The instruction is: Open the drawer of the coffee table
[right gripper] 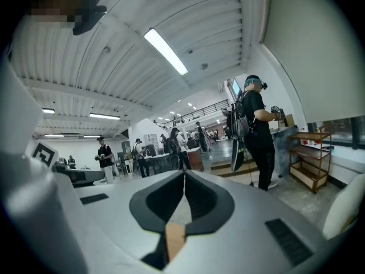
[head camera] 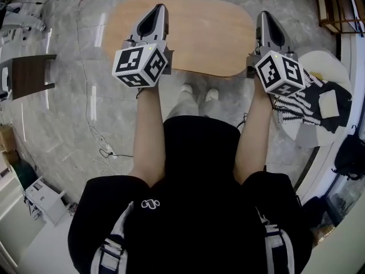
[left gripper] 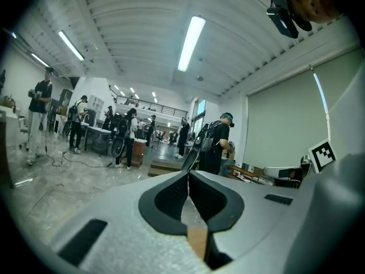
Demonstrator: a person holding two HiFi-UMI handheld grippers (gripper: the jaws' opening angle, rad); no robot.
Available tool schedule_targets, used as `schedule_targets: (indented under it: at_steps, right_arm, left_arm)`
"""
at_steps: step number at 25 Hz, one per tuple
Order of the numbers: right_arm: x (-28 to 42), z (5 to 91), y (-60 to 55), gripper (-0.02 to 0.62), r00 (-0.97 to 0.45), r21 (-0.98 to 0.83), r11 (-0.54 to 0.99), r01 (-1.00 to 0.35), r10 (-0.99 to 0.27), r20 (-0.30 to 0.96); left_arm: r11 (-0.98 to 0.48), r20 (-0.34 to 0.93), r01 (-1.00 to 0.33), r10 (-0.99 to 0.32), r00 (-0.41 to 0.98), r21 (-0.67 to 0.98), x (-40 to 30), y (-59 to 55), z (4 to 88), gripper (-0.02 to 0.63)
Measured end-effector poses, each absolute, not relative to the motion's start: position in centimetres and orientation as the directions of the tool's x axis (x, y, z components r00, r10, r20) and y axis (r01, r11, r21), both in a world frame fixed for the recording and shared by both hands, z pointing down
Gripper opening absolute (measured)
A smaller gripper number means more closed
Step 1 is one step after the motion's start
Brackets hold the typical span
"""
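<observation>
Rounded wooden coffee table (head camera: 199, 36) on glossy marble floor (head camera: 68, 113).

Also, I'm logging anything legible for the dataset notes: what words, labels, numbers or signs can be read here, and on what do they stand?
No legible words or numbers in any view.
Small white logo on the person's black top: too small to read.
Black-and-white square markers on the cubes of the left gripper and right gripper: coded patterns, not text.
</observation>
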State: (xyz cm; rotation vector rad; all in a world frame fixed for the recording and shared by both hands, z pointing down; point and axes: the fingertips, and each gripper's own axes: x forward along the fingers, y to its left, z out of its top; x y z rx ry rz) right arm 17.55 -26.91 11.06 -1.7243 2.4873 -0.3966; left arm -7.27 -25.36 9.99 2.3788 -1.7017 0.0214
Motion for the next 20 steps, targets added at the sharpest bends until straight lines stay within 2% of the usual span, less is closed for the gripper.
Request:
schedule_targets:
  at_steps: [8, 20]
  right_arm:
    - [14.7, 16.8, -26.7, 0.012, -0.388, -0.291, 0.326, -0.9, -0.901, 0.193]
    - [10.3, 25.1, -24.4, 0.012, -0.405, -0.234, 0.337, -0.912, -0.835, 0.373]
  left_arm:
    - [-0.273, 0.237, -0.939, -0.917, 0.32, 0.21, -10.0, -25.0, 15.9, 0.014]
    - [-0.279, 0.39, -0.93, -0.849, 0.356, 0.241, -13.1, -22.1, 25.4, 0.014]
